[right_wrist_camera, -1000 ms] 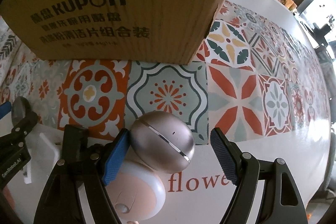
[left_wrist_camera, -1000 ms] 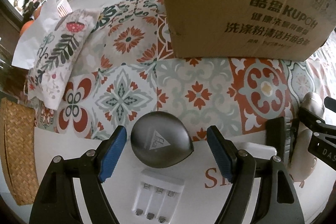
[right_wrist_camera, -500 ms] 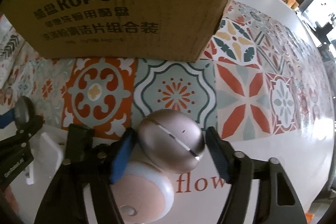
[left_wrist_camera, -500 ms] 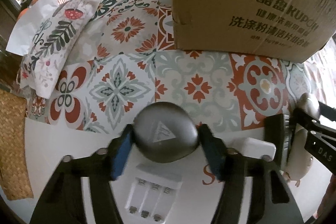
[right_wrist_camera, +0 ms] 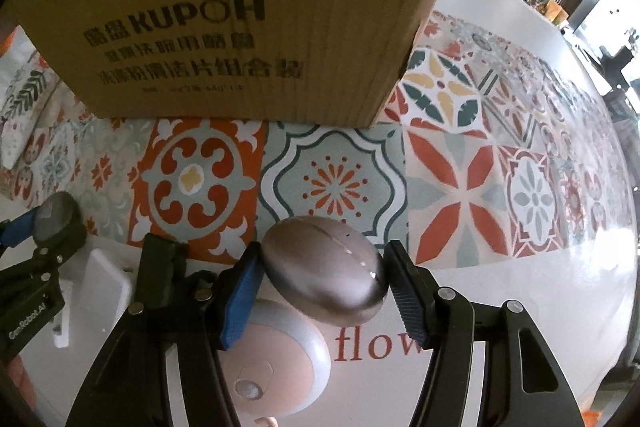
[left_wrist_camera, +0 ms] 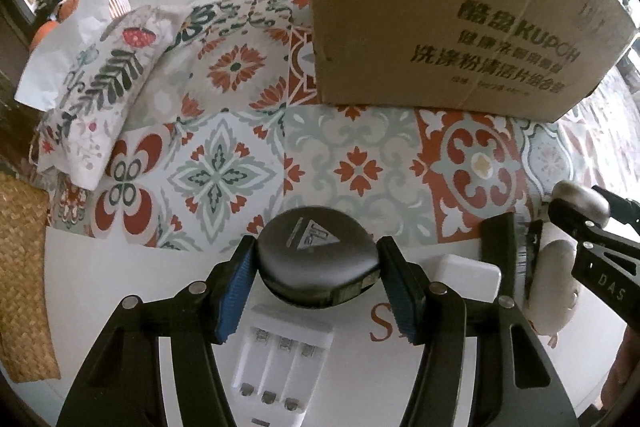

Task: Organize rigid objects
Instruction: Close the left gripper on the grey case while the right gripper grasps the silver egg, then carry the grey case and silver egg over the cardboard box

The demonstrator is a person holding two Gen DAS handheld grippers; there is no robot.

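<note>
Left gripper (left_wrist_camera: 316, 291) was closed on the dark grey round case (left_wrist_camera: 316, 259), its blue pads pressed against both sides of the case; the jaws had just been closing, with the case between them. Case sat in front of the cardboard box (left_wrist_camera: 440, 27), at the near edge of the patterned tile cloth (left_wrist_camera: 216, 179), with the cloth between it and the box. Just on the near side of the case, farther from the box, a white battery charger (left_wrist_camera: 280, 363) lay flat on the white counter (left_wrist_camera: 100, 279). Right gripper (right_wrist_camera: 324, 291) pinched the silver egg-shaped object (right_wrist_camera: 324, 271), both pads on its flanks; its jaws had likewise just been closing on it. Silver object was tilted, seam running diagonally, and sat in front of the box's right corner, well apart from the box wall. Directly below it, on the side away from the box, rested a pink-and-white round device (right_wrist_camera: 272, 359). White rectangular block (right_wrist_camera: 100, 287) and a black upright piece (right_wrist_camera: 160, 267) stood to its left, between the two grippers. Whether either held object had lifted clear of the counter could not be told.
</note>
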